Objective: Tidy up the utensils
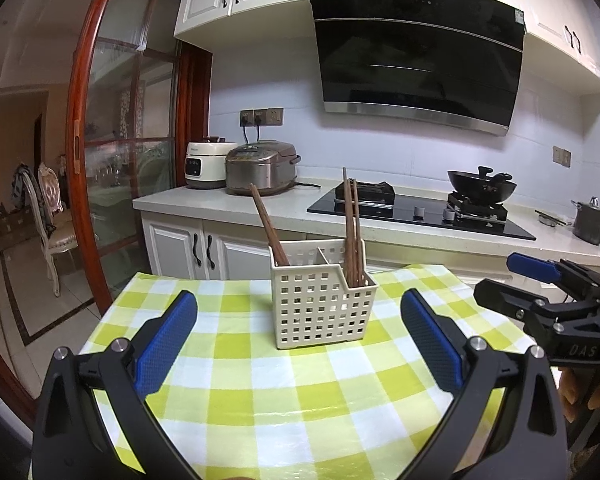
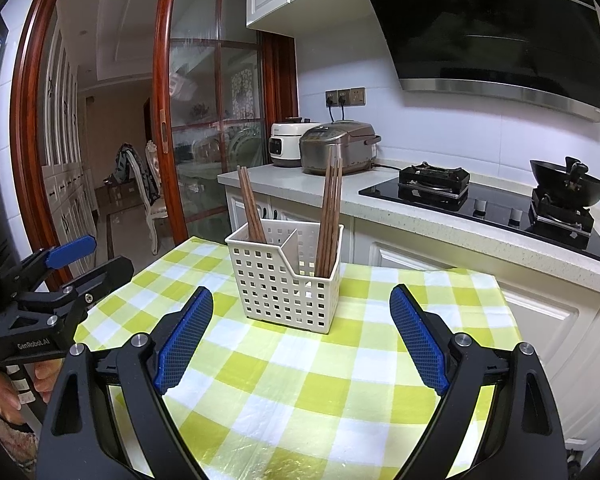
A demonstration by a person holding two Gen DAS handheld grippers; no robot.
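A cream perforated utensil basket [image 1: 320, 312] with two compartments stands on the green-checked tablecloth [image 1: 300, 392]; it also shows in the right wrist view [image 2: 284, 284]. Brown wooden chopsticks lean in its left compartment [image 1: 268, 224] and several stand in its right compartment [image 1: 352, 232]; the right wrist view shows both sets, left [image 2: 250, 208] and right [image 2: 330, 216]. My left gripper [image 1: 299, 308] is open and empty, short of the basket. My right gripper [image 2: 301, 304] is open and empty, also short of it. Each gripper shows at the edge of the other's view, the right one [image 1: 512, 276] and the left one [image 2: 84, 256].
A kitchen counter [image 1: 292, 208] behind the table carries two rice cookers [image 1: 260, 168], a black hob [image 1: 420, 210] with a wok [image 1: 482, 188], and a steel pot [image 1: 588, 220]. A sliding glass door [image 1: 128, 160] stands at the left, with chairs [image 1: 52, 216] beyond.
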